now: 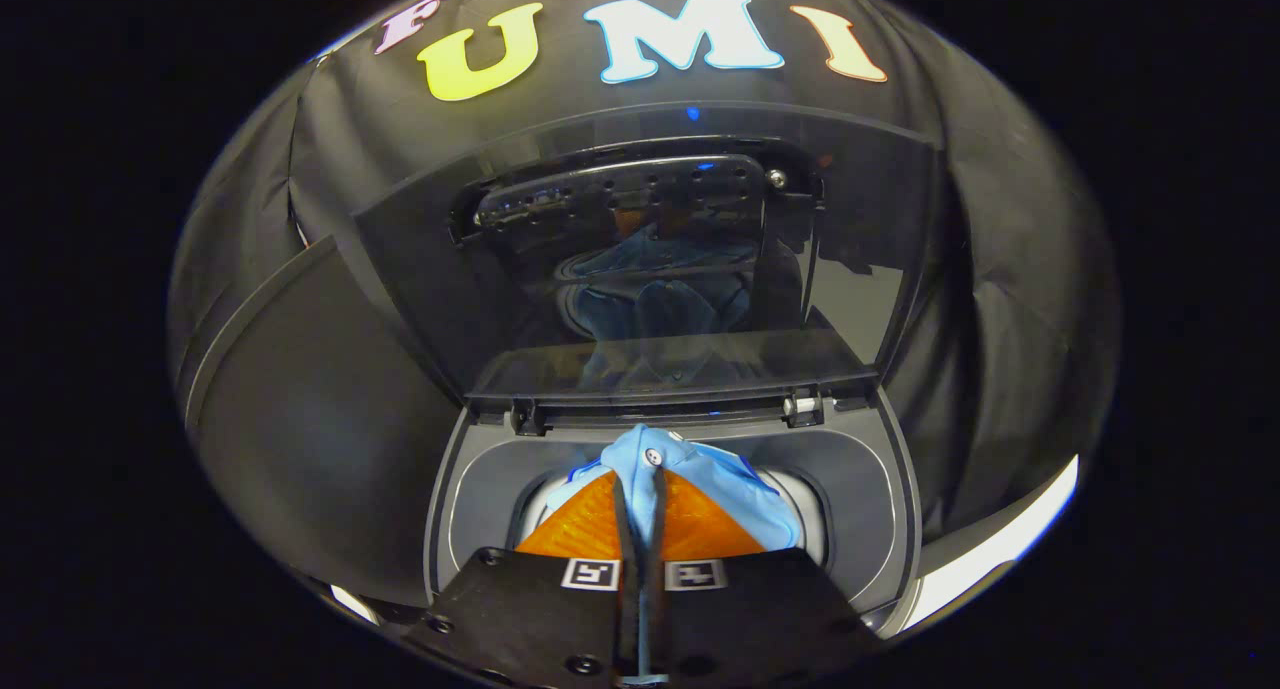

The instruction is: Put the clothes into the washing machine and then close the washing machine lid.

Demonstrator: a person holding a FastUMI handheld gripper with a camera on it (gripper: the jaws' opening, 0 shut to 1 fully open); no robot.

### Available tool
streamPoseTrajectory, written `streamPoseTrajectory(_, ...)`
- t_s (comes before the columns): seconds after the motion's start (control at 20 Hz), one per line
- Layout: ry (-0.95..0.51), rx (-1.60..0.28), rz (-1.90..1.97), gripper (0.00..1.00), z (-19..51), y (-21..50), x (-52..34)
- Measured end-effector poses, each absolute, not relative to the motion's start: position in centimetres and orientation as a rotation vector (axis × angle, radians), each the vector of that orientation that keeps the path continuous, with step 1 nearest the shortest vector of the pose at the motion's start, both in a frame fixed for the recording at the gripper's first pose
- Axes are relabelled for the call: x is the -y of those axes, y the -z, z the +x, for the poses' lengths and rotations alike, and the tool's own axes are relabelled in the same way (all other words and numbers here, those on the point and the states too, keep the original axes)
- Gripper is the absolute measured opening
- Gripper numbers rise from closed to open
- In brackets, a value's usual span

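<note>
Gripper (pixel 640 514) pinching light blue shirt (pixel 700 479), both fingers (pixel 590 524) pressed together on a fold of the cloth, thin strip of fabric running down between them. Shirt bunched around and just beyond the fingertips, small button (pixel 653 456) showing on top of the fold. Held right over the round drum opening (pixel 815 514) of the top-load washer (pixel 880 499), cloth hanging partly into the opening; cannot tell how deep. Grey washer rim (pixel 470 489) surrounding the opening on both sides of the fingers. Lid (pixel 640 269) open, standing upright behind the opening, hinged at the rear edge, hinges (pixel 803 406) visible at its base. Dark glossy lid glass reflecting the blue shirt. Lid handle (pixel 620 194) near its top edge. Dark cloth wall (pixel 1000 299) behind and beside the washer.
</note>
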State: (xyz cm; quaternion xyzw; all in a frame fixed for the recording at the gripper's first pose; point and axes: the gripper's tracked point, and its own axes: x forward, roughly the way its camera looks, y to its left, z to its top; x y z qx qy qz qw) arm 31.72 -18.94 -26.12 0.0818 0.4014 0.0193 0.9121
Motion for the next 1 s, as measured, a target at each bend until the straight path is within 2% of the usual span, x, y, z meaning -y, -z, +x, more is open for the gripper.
streamPoseTrajectory(0.25, -0.050, -0.811, 0.148, 0.98, 31.3, 25.2, 18.6)
streamPoseTrajectory(0.5, -0.065, -0.723, 0.190, 0.98, 32.4, 21.2, 17.9)
streamPoseTrajectory(1.0, -0.114, -0.430, 0.119, 0.98, 38.4, 5.2, 17.4)
